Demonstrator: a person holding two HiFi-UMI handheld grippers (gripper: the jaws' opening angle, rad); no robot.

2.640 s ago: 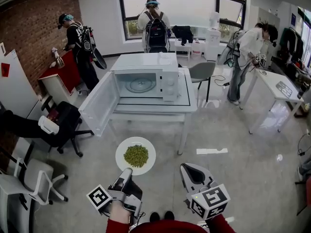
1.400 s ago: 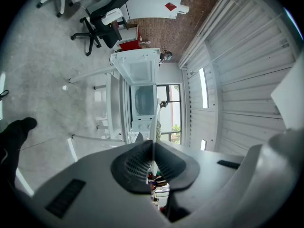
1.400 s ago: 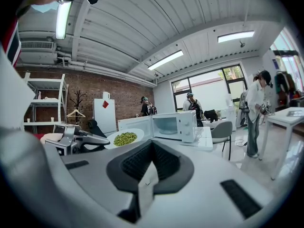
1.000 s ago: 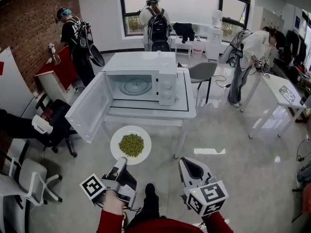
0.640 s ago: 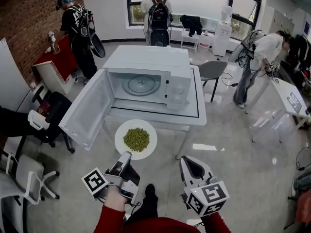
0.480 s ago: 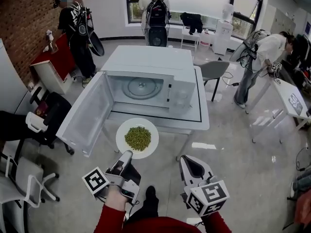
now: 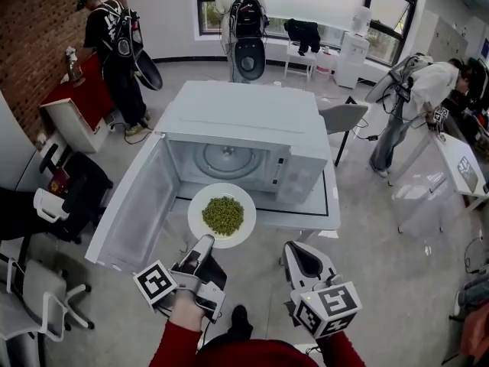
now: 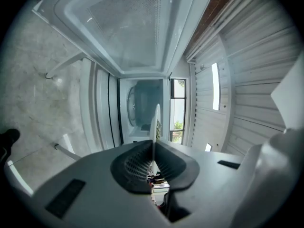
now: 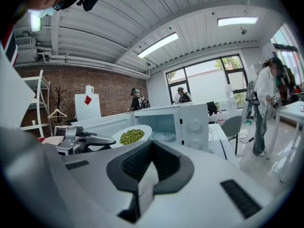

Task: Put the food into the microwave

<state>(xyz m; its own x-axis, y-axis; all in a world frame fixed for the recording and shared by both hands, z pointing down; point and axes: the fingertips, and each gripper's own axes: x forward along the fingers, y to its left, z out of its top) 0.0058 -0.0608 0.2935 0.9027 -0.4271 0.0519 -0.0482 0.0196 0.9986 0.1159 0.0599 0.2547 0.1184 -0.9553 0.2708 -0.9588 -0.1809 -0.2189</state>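
Pinching plate (image 7: 196,214), left tongs (image 7: 206,241) (right tongs (image 7: 293,251) closed)

Open microwave (image 7: 241,117) on white table (image 7: 330,211)

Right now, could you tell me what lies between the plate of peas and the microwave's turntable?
Nothing: in the head view the stretch from the plate to the turntable is bare, with the door swung aside to the left.

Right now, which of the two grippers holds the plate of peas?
The left gripper, clamped on the plate's near rim; the right gripper holds nothing.
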